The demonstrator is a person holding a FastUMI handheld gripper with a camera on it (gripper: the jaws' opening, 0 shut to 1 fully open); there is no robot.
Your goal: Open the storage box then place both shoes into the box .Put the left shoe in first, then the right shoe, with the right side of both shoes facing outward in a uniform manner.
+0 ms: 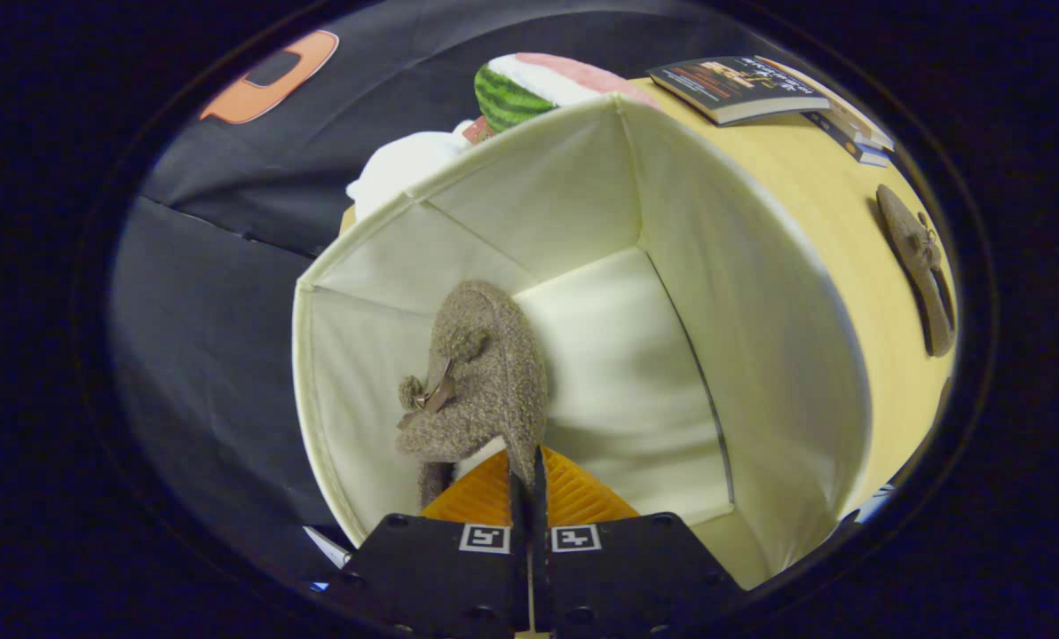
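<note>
My gripper [527, 475] is shut on the rim of a fuzzy brown shoe [480, 373] with a small bow. The shoe hangs toe-away inside the open cream fabric storage box [742, 293], close to its left wall and above the pale floor. A second brown shoe [918, 262] lies on the yellow table [826, 191] to the right of the box, well beyond the fingers' reach.
Behind the box lie a watermelon-patterned cushion [529, 87] and a white soft item [400, 169]. A stack of books [760, 87] rests on the table's far right. Black cloth wall surrounds the left side.
</note>
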